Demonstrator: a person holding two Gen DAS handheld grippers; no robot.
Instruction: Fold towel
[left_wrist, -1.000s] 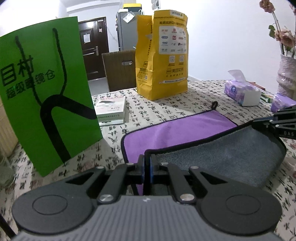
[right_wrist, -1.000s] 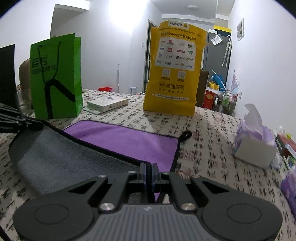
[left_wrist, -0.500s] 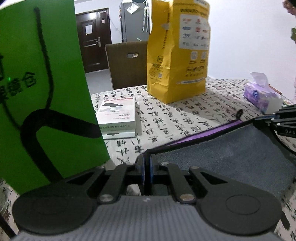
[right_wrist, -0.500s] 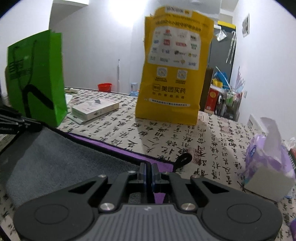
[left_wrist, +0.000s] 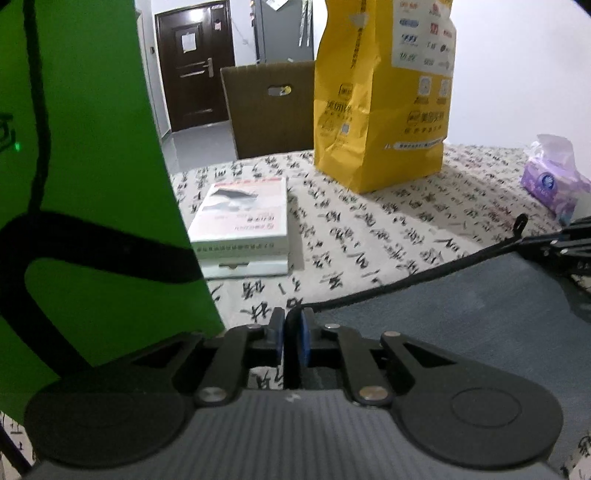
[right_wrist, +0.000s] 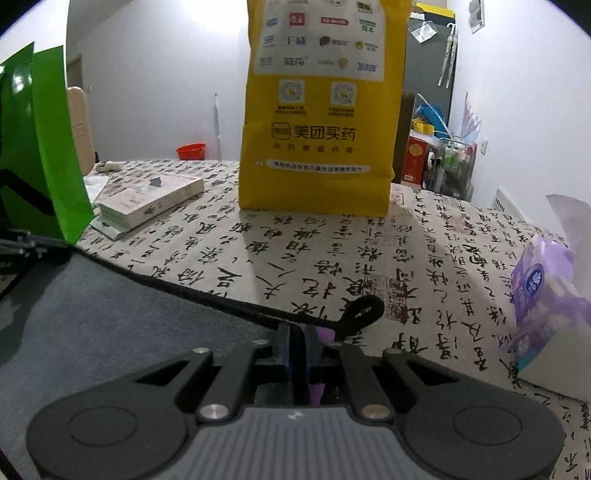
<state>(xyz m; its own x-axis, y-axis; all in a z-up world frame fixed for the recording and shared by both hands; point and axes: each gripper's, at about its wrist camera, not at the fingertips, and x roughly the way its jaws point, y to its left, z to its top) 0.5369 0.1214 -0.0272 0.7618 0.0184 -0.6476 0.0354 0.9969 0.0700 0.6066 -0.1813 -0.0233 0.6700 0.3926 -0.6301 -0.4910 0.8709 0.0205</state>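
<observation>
Tongs both clamped: left tongs (left_wrist: 293, 328) and right tongs (right_wrist: 298, 341) each pinch a corner of the towel (left_wrist: 461, 314), grey side up, over the desk (right_wrist: 332, 258). We judge the fold nearly laid; next, lower onto the far edge, release.

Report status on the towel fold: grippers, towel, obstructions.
Left hand-held gripper and right hand-held gripper both shut on towel corners. Gray side up, black edge taut between them. Green bag close on left.
</observation>
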